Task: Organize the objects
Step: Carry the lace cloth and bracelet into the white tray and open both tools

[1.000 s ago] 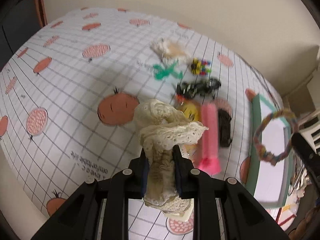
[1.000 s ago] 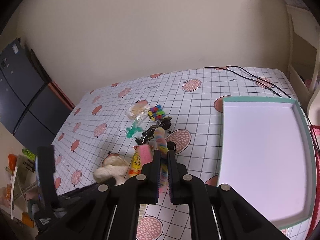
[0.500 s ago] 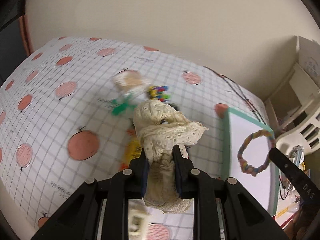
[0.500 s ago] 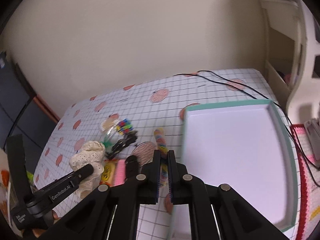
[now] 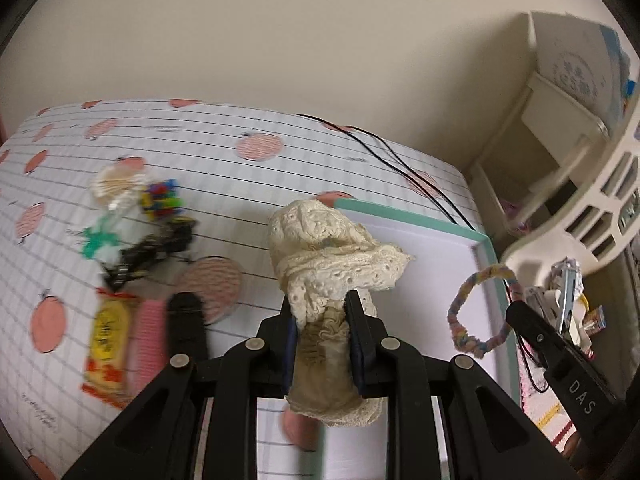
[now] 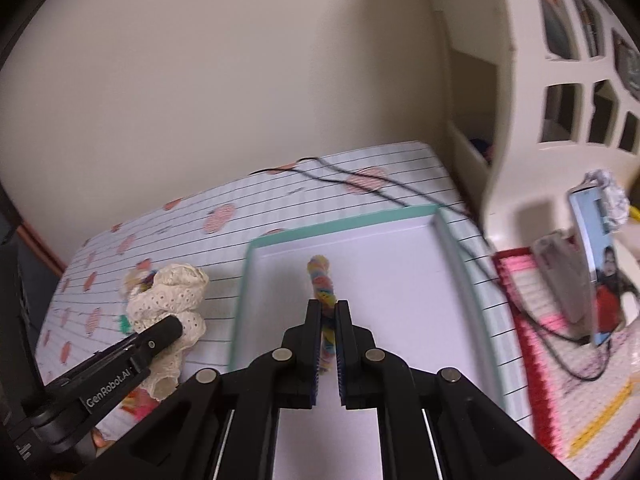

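lace scrunchie (image 5: 320, 248) pinched, rainbow hair tie (image 6: 323, 292) over tray (image 6: 400, 220)

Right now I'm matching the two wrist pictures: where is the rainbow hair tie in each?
Left wrist view: hair tie at right, an open loop hanging from the right gripper, above the tray's right edge.
Right wrist view: hair tie at centre, edge-on between the right gripper's fingers, over the tray.
Shared landmark: the green-rimmed tray.
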A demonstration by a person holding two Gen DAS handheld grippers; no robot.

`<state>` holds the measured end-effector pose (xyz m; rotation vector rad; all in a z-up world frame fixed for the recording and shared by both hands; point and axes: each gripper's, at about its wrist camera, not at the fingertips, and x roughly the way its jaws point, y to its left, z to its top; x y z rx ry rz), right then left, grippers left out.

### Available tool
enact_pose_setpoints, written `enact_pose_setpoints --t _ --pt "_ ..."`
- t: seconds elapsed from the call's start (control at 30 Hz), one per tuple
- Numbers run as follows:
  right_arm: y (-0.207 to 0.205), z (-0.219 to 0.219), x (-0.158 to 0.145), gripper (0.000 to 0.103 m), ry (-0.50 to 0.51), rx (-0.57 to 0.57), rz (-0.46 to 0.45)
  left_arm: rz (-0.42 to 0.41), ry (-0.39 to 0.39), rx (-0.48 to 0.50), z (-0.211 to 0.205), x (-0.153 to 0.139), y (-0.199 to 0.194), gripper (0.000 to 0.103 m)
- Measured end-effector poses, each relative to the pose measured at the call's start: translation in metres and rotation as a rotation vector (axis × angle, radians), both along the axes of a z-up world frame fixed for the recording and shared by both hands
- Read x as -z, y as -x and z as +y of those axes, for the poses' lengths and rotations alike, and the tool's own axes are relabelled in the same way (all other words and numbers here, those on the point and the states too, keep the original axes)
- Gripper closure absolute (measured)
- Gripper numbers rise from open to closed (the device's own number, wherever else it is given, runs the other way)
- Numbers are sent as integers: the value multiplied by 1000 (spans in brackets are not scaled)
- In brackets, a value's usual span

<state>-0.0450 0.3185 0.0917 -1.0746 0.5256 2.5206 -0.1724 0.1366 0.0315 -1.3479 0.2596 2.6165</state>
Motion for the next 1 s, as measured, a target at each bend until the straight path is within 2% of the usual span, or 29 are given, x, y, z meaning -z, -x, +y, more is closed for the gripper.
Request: enact_pose_setpoints --t 0.33,0.77,1.0 --pt "1 34 8 96 -18 88 1 -19 -11 67 28 24 9 80" --pt "20 36 28 95 -68 83 -27 -45 -39 55 32 42 28 80" --pt "24 28 28 94 -68 43 -21 -67 -47 58 34 43 27 65"
